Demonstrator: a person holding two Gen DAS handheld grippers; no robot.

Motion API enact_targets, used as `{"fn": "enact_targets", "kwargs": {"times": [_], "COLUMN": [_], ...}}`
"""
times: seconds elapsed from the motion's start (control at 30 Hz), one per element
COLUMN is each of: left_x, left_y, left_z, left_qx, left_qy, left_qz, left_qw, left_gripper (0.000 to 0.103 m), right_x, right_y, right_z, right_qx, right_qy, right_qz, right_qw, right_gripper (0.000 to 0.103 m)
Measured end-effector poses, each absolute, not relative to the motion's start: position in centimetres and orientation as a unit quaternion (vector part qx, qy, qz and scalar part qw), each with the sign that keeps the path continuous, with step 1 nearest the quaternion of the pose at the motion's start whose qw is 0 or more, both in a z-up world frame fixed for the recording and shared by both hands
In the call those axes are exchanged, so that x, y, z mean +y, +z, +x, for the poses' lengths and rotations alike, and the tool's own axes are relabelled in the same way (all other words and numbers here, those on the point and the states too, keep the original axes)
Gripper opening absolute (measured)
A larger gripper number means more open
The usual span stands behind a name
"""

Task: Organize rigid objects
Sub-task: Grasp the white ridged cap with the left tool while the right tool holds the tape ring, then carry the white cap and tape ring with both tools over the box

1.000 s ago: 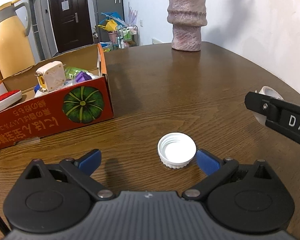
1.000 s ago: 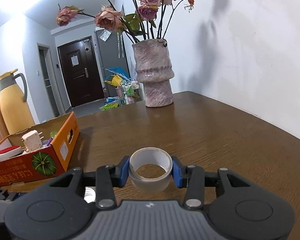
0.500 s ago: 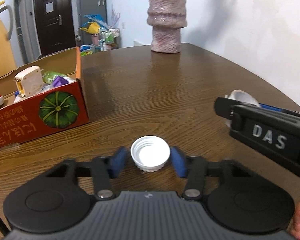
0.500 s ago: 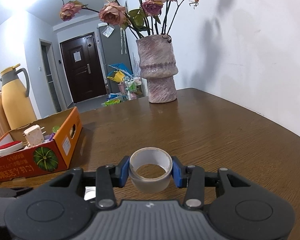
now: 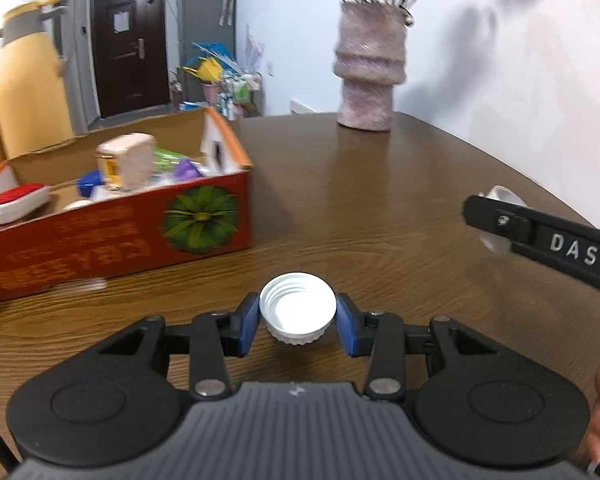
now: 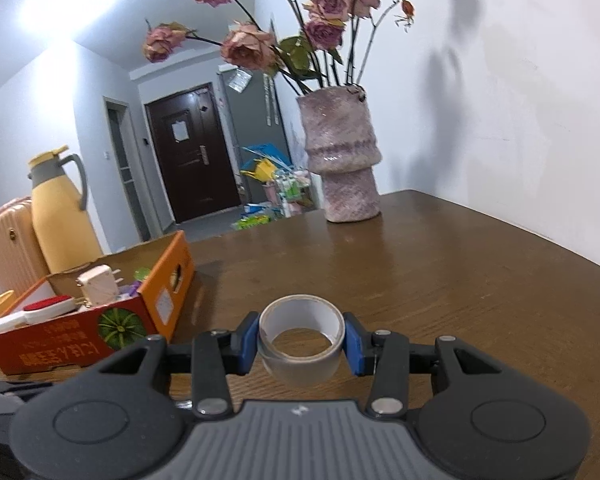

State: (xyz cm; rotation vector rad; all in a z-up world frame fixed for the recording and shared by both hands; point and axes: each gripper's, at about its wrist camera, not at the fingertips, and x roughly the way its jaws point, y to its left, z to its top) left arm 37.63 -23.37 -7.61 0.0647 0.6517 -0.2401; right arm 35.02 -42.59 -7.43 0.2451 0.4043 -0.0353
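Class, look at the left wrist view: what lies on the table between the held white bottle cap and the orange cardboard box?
Only bare wooden table separates white plastic bottle cap from orange cardboard box.

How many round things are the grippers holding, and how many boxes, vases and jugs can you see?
White bottle cap in the left hand-held gripper: 1
Tape roll in the right hand-held gripper: 1
Cardboard box: 1
Pink vase: 1
Yellow jug: 1
Total: 5
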Motion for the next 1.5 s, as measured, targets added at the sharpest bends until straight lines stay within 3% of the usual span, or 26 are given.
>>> {"fn": "enact_targets", "kwargs": {"times": [0.63,1.5], "left_x": [-10.5,-2.6], "left_y": [-4.5,-1.0], "left_z": [36.1,41.2], "left_qx": [0.268,0.202], "left_qy": [-0.031,0.021], "left_qz": [-0.029,-0.079], "left_qw": [0.962,0.976], "left_gripper": [0.041,0.041], "right_x": [-36.3,-21.1], "right_y": [-7.1,-4.9], "right_z": [34.2,39.7], "right_qx": [0.141,0.103], "right_qy": [0.041,0.101], "right_qz": [0.067,0.041], "right_qw": [0.987,0.989], "right_gripper": [0.042,0.042]}}
